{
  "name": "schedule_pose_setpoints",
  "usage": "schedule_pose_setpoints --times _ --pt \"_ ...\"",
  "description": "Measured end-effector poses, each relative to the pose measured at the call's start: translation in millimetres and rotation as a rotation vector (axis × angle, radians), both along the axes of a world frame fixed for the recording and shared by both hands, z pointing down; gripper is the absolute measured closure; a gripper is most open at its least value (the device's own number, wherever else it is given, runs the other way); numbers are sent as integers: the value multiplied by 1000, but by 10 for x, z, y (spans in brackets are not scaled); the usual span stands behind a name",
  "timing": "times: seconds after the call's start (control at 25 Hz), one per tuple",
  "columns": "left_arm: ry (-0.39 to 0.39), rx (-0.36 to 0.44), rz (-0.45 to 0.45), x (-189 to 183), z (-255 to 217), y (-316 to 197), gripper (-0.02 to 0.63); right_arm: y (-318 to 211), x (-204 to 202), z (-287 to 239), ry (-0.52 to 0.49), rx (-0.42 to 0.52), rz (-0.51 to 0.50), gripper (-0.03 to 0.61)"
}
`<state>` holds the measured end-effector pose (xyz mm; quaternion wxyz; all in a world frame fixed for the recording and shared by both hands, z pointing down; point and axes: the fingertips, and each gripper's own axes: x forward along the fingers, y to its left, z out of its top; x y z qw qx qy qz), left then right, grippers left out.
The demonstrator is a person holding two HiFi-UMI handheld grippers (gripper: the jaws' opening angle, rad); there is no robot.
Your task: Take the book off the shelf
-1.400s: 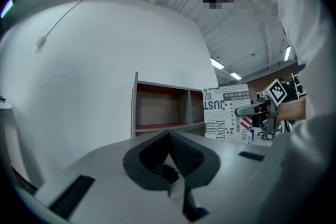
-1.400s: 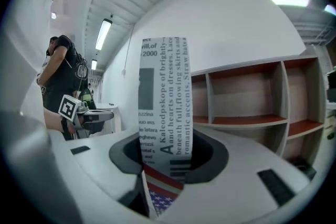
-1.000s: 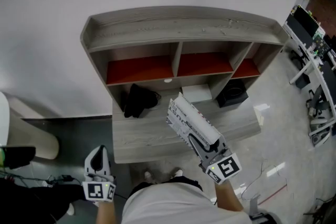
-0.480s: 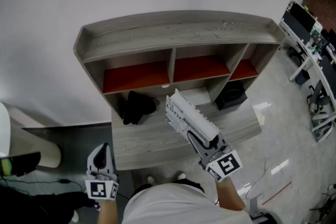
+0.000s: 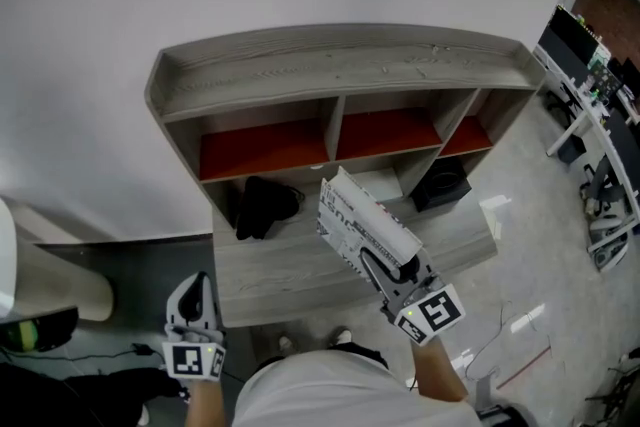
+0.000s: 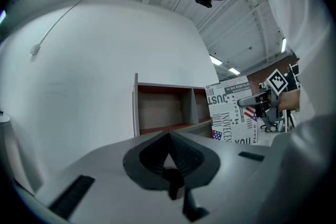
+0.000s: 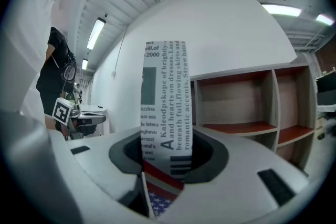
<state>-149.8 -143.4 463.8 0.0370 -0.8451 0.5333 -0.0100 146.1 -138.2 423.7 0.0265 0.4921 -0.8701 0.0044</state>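
Observation:
The book, covered in black-and-white newspaper print with a flag patch, is held in the air in front of the grey shelf unit, clear of its compartments. My right gripper is shut on the book's lower end. In the right gripper view the book stands upright between the pads of that gripper. My left gripper hangs low at the left, shut and holding nothing. The left gripper view shows its own closed tips and, further off, the book.
A black bundle lies on the shelf's lower ledge at the left. A white item sits in the lower middle compartment and a black box in the right one. Desks with equipment stand at the far right.
The head view has shifted slightly. The book stays in my right gripper at about the same spot before the shelf. The left gripper has hardly moved.

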Motion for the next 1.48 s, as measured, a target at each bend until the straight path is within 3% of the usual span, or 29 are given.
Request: schedule_pose_setpoints --times 0.44,0.64,1.0,1.2,1.48 --pt "3 -20 -45 -314 151 21 597 -122 -158 -20 -49 -15 -4 407" --pt "42 -19 -37 -368 146 3 597 -130 -309 -82 -11 27 -19 408" --pt "15 -2 -21 -498 153 -40 597 -119 -486 -156 23 58 -9 408" --pt "60 -1 -13 -542 146 -49 597 -87 -563 -174 29 73 0 408" --pt "44 17 9 -603 144 -61 597 -53 -627 -205 33 86 21 408"
